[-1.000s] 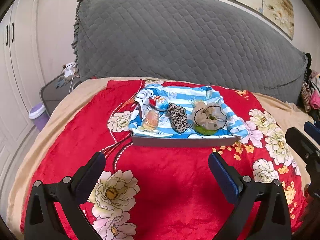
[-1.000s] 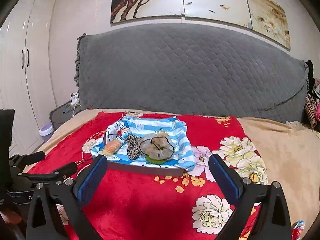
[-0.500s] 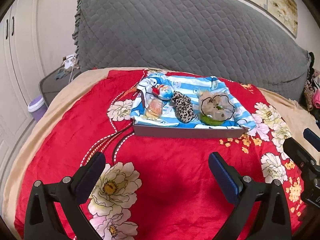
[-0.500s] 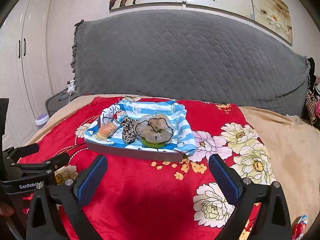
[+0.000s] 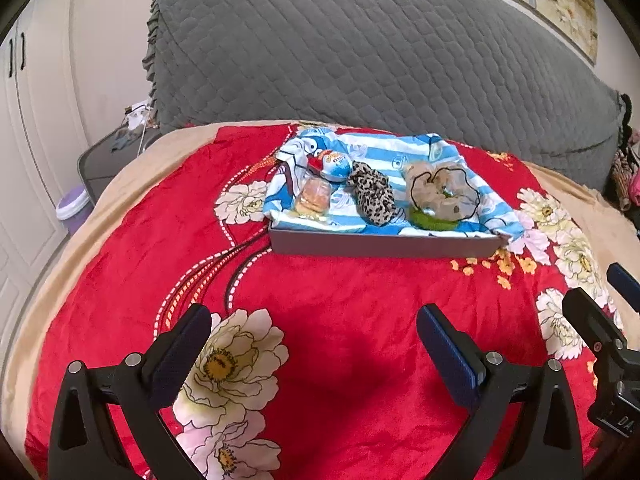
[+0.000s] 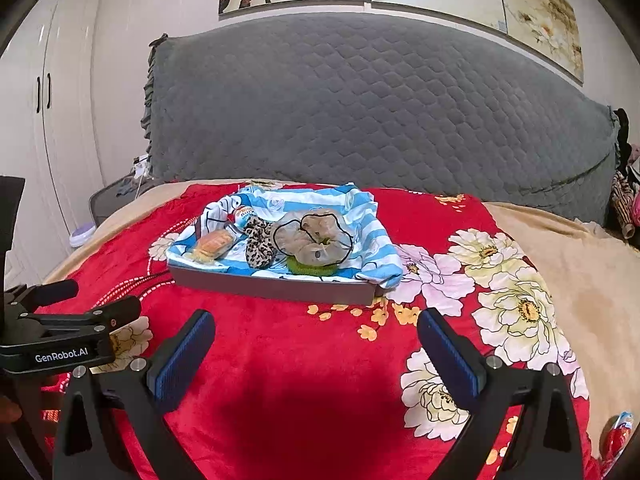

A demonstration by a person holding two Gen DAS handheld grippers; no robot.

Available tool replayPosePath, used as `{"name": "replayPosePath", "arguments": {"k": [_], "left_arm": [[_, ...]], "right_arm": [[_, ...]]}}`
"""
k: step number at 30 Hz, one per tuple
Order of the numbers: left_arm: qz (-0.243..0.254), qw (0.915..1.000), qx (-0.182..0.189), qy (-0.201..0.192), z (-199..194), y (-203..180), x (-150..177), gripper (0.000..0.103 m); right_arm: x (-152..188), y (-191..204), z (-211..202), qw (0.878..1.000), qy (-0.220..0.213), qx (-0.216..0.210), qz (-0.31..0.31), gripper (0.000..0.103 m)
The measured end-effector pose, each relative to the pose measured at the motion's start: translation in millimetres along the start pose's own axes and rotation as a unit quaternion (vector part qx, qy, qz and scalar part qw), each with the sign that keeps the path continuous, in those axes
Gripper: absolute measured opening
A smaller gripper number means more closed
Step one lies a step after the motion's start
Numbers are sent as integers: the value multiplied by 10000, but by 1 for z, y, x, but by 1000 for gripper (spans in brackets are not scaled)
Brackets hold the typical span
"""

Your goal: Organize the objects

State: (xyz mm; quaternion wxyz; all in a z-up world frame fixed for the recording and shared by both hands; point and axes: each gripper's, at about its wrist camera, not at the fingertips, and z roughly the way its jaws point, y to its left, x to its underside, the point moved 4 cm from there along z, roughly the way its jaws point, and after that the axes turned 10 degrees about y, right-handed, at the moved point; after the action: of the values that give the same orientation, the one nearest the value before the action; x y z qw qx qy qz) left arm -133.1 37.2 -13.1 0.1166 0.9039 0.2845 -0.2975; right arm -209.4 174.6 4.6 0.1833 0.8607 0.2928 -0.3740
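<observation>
A grey tray [image 5: 380,245] [image 6: 272,286] lined with a blue-and-white striped cloth [image 5: 388,150] sits on the red flowered blanket. In it lie a wrapped bun [image 5: 314,199] [image 6: 212,245], a red-white-blue egg-shaped toy [image 5: 334,164], a leopard-print scrunchie [image 5: 374,198] [image 6: 259,242], and a beige scrunchie [image 5: 440,192] [image 6: 316,240] on top of a green one [image 5: 434,222]. My left gripper [image 5: 314,336] is open and empty, well short of the tray. My right gripper [image 6: 316,334] is also open and empty, just in front of the tray's near wall.
A grey quilted headboard [image 6: 380,112] rises behind the bed. A second egg-shaped toy [image 6: 616,434] lies at the blanket's lower right edge. Left of the bed are a dark side table [image 5: 108,156], a purple bin [image 5: 72,208] and white wardrobe doors [image 6: 44,120].
Both grippers have moved closer to the tray, which now looks larger in both views. Jaws stayed open and nothing in the tray shifted.
</observation>
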Motion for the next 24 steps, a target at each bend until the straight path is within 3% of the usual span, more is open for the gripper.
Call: {"name": "replayPosePath", "arguments": {"k": [24], "left_arm": [[52,9998,-121,156,25,3,23,102]], "right_arm": [[32,-6,32,9988,467,110,-1,102]]}}
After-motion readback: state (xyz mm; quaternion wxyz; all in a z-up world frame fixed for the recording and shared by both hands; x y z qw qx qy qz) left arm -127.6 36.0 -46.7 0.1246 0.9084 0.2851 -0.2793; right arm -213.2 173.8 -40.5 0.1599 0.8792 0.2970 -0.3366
